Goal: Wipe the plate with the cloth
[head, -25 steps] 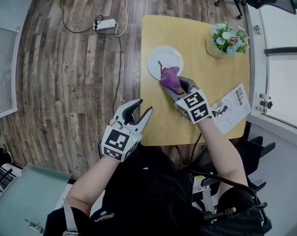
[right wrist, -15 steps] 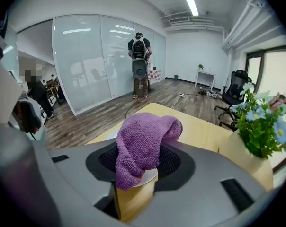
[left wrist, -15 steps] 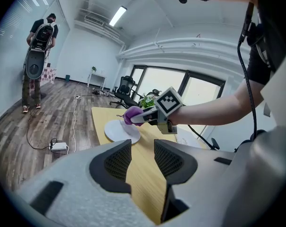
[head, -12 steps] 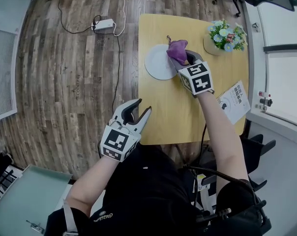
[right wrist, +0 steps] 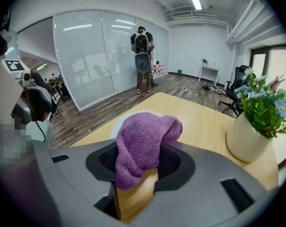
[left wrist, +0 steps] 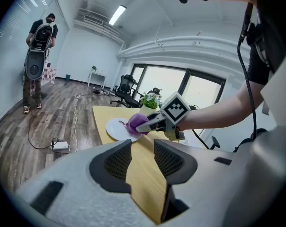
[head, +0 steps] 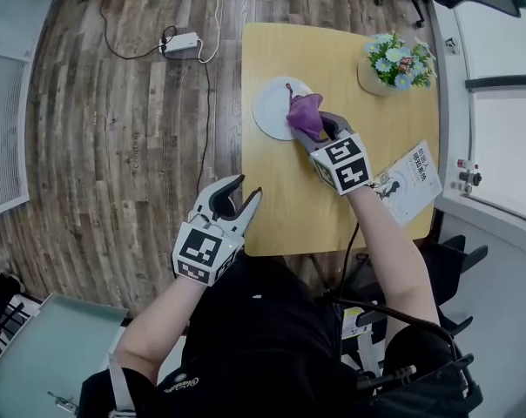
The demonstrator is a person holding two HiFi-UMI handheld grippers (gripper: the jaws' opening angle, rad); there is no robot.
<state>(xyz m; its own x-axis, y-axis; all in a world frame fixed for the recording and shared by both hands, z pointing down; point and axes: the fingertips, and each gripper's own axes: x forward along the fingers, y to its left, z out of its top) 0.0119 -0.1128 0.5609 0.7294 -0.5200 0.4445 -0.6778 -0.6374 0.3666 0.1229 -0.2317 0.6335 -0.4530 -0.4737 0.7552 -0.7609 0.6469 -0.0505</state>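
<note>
A round white plate (head: pixel 274 107) lies on the yellow table (head: pixel 333 216) near its left edge. A crumpled purple cloth (head: pixel 305 114) rests on the plate's right rim, with my right gripper (head: pixel 319 129) shut on it. In the right gripper view the cloth (right wrist: pixel 142 145) bulges between the jaws and hides most of the plate (right wrist: pixel 115 126). My left gripper (head: pixel 237 198) hangs open off the table's near left corner, with nothing between its fingers. From the left gripper view the plate (left wrist: pixel 116 128), the cloth (left wrist: pixel 134 124) and the right gripper (left wrist: pixel 144 125) show beyond its jaws.
A cream vase of flowers (head: pixel 394 64) stands at the table's far right. A printed booklet (head: pixel 407 181) lies at the right edge. A power strip with cables (head: pixel 181 43) sits on the wood floor to the left. A person with a backpack (right wrist: pixel 143 60) stands far off.
My right gripper swept the cloth from the plate's near edge up to its far right side, then came back down onto the plate's right rim. The left gripper has barely shifted.
</note>
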